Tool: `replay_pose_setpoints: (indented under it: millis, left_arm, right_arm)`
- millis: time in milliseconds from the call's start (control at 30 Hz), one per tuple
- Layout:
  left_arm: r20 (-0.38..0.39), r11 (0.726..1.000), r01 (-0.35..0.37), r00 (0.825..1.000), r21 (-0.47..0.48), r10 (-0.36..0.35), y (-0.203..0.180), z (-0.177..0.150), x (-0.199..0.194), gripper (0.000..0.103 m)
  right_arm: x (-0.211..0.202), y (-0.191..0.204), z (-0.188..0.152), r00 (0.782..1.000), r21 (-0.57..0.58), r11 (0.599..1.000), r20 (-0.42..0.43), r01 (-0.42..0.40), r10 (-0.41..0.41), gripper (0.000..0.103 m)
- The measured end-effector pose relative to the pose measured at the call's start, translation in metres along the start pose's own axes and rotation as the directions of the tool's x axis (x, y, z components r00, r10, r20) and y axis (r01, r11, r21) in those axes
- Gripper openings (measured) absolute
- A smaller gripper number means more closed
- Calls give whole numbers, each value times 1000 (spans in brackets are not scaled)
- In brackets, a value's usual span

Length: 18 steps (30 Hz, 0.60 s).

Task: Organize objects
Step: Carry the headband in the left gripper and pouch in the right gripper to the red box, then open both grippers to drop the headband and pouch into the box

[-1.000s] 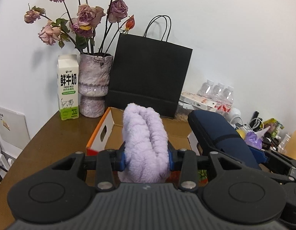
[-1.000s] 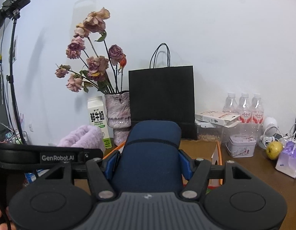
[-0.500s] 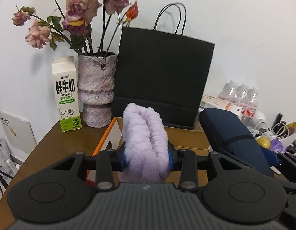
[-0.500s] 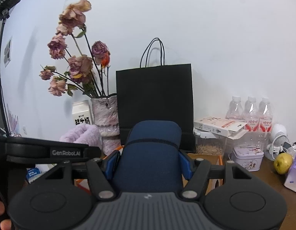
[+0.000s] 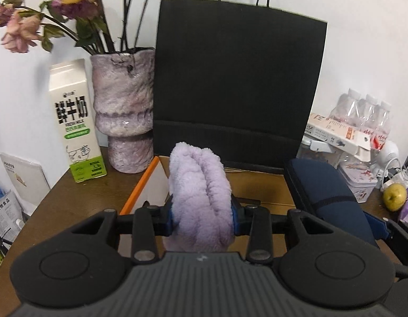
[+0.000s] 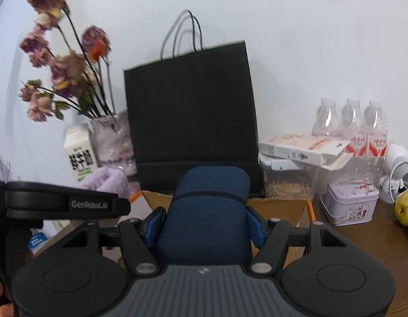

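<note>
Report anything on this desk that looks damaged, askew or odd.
Two things stand out. The flowers in the purple vase are wilted, heads drooping and faded. The flat white carton lying atop the clear container has its end flap hanging open. The milk carton and black paper bag stand upright.

Even bright indoor light, soft shadows on white wall (image 6: 283,39), strong fisheye warp w/ dark corners, flowers (image 6: 58,66) motion-blurred
</note>
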<state>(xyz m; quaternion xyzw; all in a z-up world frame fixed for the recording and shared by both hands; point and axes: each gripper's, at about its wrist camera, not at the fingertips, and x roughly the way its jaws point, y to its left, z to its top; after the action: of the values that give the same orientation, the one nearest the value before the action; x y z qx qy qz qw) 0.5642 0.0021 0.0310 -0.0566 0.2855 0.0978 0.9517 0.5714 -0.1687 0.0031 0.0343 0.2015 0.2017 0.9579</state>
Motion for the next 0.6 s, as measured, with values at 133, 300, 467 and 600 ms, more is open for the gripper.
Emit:
replay_pose_setpoints:
  millis: [133,300,467,600]
  left_arm:
    - [-5,1000,3,1000,21,-3,-7,-3,18,39]
    - [-14,1000,7,1000,24,-6,-9,-9,32,42]
    - [21,1000,-5,1000,29,5,-8,-11,30,96]
    - [85,998,-35,996,42,32,-10,-14,20,103]
  right_arm:
    - [17,-7,-8,1000,2,1000,-22,22,-22,63]
    - [30,-13,-16,998,3,1000,-60,21,-21,64]
    - [31,-17,-17,998,14,999,-62,33,-32,68]
    - [25,-20,-14,998,19,999,-39,40,-39,103]
